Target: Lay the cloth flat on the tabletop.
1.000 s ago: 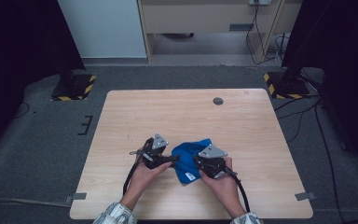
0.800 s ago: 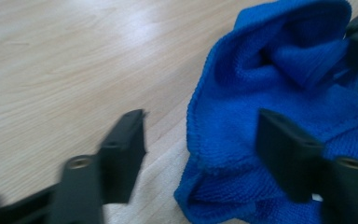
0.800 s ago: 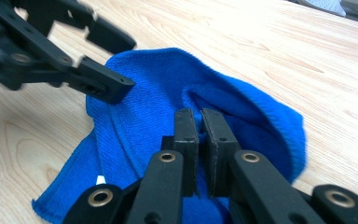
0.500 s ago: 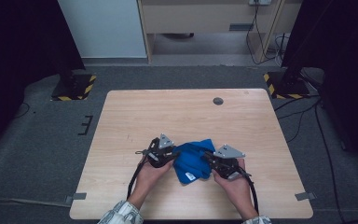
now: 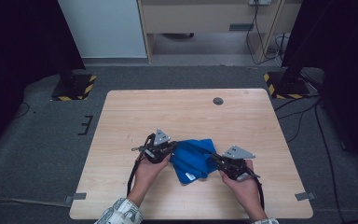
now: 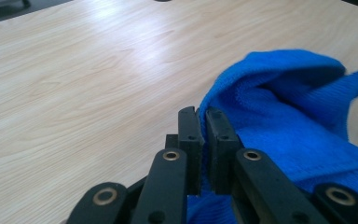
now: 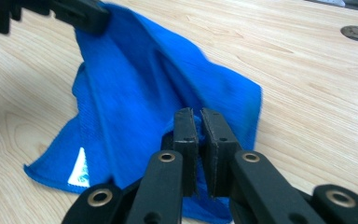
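The left gripper's fingers (image 6: pixel 189 135) have just been closing and now pinch the rim of the soft blue knitted microfibre cloth (image 5: pixel 193 158); the right gripper (image 7: pixel 198 126) is clenched on its opposite edge. The cloth sags between them at six o'clock on the pale wooden surface (image 5: pixel 177 112). Light and limp, it likely handles best gripped at corners, pulled taut.

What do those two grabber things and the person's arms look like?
Each gripper, left and right, is black, with two flat black jaws on arms pinned by brass-coloured rings. A grey three-cornered plate sits on top of each, and a black cable trails back. The person's cuffs are pale with a patterned print.
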